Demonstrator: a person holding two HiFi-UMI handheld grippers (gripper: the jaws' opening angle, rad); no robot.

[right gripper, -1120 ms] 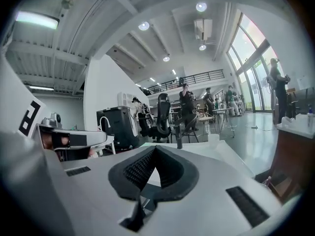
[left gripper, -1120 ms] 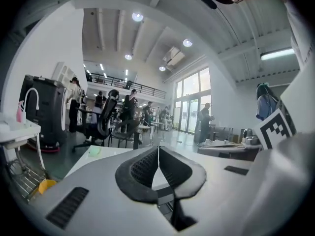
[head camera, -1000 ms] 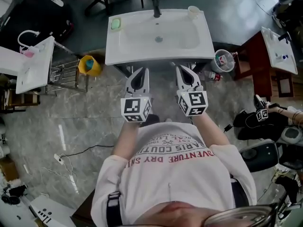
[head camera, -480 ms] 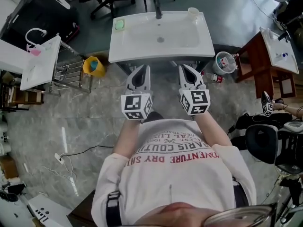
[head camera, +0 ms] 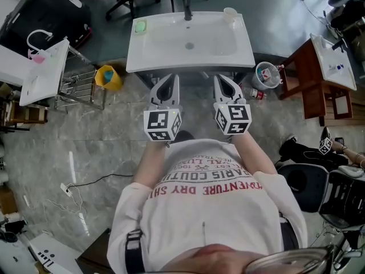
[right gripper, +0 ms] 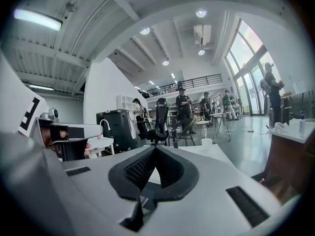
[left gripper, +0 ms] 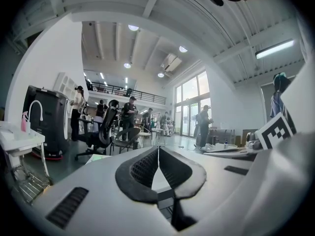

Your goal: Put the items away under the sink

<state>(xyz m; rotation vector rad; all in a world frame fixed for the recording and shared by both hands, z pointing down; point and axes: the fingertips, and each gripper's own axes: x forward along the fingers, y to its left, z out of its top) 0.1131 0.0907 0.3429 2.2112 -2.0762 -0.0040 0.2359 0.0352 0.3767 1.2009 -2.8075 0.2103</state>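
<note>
Item: white rectangular ceramic sink [head camera: 245,55] on a dark stand, taken as landmark. Left hand-held gripper [head camera: 167,80] and right hand-held gripper [head camera: 222,79] both sit at the sink's front edge, each clenched tip to tip on nothing. Goods I judge due for storage: a pale green soap bar [head camera: 140,26] on the sink's back left corner, a cream cup [head camera: 230,13] on its back right corner, and a round grey bucket of toiletries [head camera: 267,73] on the floor just right of the sink. The space under the sink is hidden by the basin. Hazards: shut jaws would shove the cup off the rim instead of taking it, and a low reach could knock the front edge. Room: grey floor before the sink lies open; a yellow pail [head camera: 108,77] bounds the left.
</note>
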